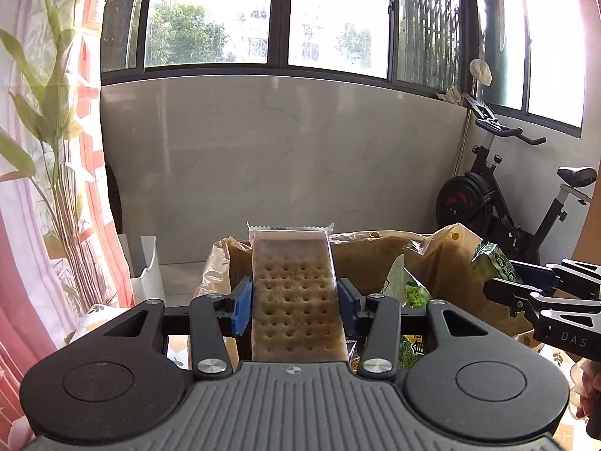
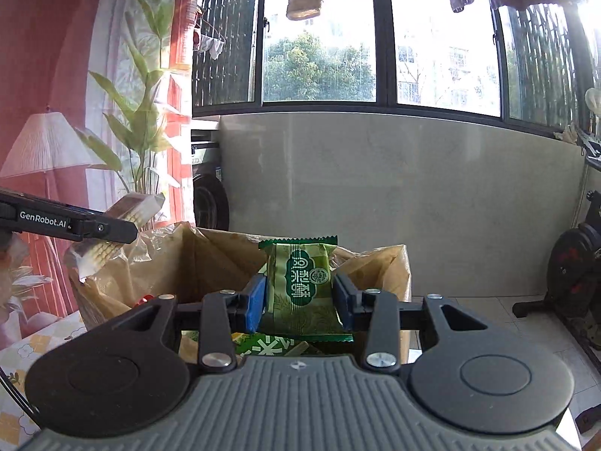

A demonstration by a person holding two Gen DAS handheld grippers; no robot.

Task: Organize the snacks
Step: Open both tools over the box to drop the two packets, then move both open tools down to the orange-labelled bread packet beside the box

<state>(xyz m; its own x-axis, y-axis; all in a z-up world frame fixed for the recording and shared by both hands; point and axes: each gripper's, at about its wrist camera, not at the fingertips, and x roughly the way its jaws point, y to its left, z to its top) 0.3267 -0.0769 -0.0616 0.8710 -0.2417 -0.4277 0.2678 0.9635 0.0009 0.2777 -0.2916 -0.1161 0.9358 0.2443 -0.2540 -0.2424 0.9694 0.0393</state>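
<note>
The cracker pack [image 1: 296,293] is pinched at its sides by the left gripper [image 1: 295,300], in the middle of the frame, above the lined box [image 1: 375,259]. It looks light and easily broken. The green snack pack [image 2: 300,285], soft and crinkly, is pinched by the right gripper [image 2: 298,297].

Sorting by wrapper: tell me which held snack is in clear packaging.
The cracker pack in the left gripper: its wrapper is see-through, the biscuit visible. The right gripper holds a green printed packet.
</note>
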